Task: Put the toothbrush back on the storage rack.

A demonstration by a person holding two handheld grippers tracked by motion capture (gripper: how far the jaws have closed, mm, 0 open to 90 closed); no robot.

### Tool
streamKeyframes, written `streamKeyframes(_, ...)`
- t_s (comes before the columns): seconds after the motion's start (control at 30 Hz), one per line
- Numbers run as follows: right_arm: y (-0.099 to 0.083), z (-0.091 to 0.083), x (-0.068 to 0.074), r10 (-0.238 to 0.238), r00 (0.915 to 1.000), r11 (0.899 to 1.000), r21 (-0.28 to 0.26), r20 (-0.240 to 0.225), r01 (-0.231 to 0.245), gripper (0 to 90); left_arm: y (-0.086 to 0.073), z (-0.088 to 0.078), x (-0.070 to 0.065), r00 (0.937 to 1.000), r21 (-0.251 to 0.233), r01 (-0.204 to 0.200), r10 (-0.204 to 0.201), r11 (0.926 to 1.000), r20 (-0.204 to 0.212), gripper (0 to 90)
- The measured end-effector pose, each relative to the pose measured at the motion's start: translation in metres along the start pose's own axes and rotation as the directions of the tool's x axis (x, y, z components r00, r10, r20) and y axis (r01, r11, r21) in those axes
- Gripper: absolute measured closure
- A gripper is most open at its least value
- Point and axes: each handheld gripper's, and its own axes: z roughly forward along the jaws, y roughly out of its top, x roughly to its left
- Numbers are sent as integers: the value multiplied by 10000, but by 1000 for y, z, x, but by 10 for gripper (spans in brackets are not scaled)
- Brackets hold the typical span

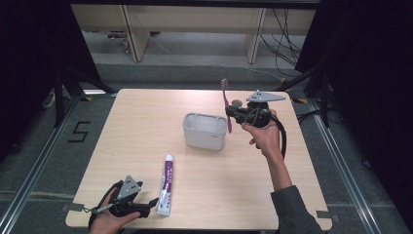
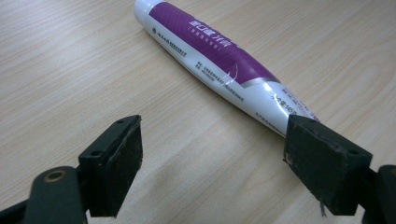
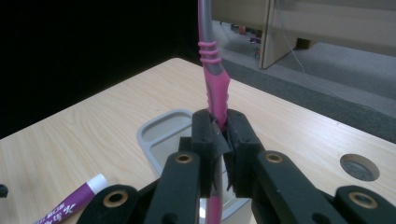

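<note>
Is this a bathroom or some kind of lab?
Probably a lab or recording studio, not a bathroom: a bare wooden table stands between black curtains, loose cables trail over the floor, and a number marking is taped down.

Light wood-grain rectangular table [image 1: 146, 126] with a round cable hole [image 3: 358, 167]; grey carpeted floor [image 1: 195, 73] marked with a black taped numeral "5" [image 1: 79, 131]; pale wooden desk panels [image 1: 195, 22] behind; black cables [image 1: 285, 41]; black curtains [image 1: 29, 58] at both sides.
</note>
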Motion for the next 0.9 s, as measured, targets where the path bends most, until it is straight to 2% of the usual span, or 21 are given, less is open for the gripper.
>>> streamKeyframes(0.1, 0, 3, -2, -66, 10000, 9999, -87, 63, 66, 837, 0, 0, 0, 10000, -1, -3, 3, 10000, 7, 191)
streamKeyframes(0.17, 1, 5, -2, 73, 9998, 9999, -144, 169, -71, 837, 0, 0, 0, 10000, -15, 26, -26, 10000, 55, 191)
streamKeyframes(0.2, 2, 7, -4, 9, 10000, 9998, -214, 11, -9, 837, 0, 1, -1, 9997, -153, 236, -235, 9996, 59, 191)
streamKeyframes(0.27, 5, 9, -4, 138, 9998, 9995, -295, 165, -133, 837, 0, 0, 0, 10000, -26, 39, -39, 10000, 22, 191)
streamKeyframes(0.37, 7, 12, -5, 131, 9998, 9992, -369, 139, -126, 837, 0, 0, -1, 9998, -80, 163, -162, 9998, 71, 191)
streamKeyframes(0.4, 8, 14, -5, 315, 9995, 9989, -340, 56, -313, 837, 0, 1, -1, 9997, -138, 219, -218, 9997, 72, 191)
streamKeyframes(0.43, 8, 14, -5, 315, 9995, 9989, -340, 56, -313, 837, 0, 0, 0, 10000, 9, 23, -23, 10000, 2, 191)
streamKeyframes(0.5, 9, 17, -6, 376, 9992, 9985, -394, 102, -372, 837, 0, 0, 0, 10000, 19, 27, -27, 10000, 7, 191)
streamKeyframes(0.53, 8, 20, -8, 389, 9991, 9987, -343, 138, -384, 837, 0, 1, -1, 9998, -162, 221, -220, 9996, 23, 191)
streamKeyframes(0.57, 8, 20, -8, 389, 9991, 9987, -343, 138, -384, 837, 0, 1, -1, 9998, -162, 221, -220, 9996, 23, 191)
streamKeyframes(0.6, 7, 21, -9, 309, 9992, 9983, -498, 252, -296, 837, 0, -1, 0, 10000, -7, 31, -31, 10000, 39, 191)
streamKeyframes(0.67, 7, 23, -12, 647, 9979, 9968, -469, 53, -644, 837, 0, 1, -1, 9999, -144, 164, -163, 9998, 19, 191)
streamKeyframes(0.77, 6, 24, -14, 683, 9976, 9963, -539, 100, -677, 837, 0, 1, -1, 9997, -182, 216, -215, 9996, 62, 191)
streamKeyframes(0.83, 6, 25, -15, 706, 9973, 9962, -530, 193, -695, 837, 0, 0, 0, 9999, -67, 114, -114, 9999, 7, 191)
streamKeyframes(0.87, 5, 25, -15, 891, 9959, 9946, -556, 179, -879, 837, 0, 1, -1, 9997, -149, 226, -225, 9996, 48, 191)
streamKeyframes(0.9, 5, 25, -16, 893, 9956, 9946, -553, 276, -877, 837, 0, 0, 0, 9999, -72, 99, -99, 9999, 25, 191)
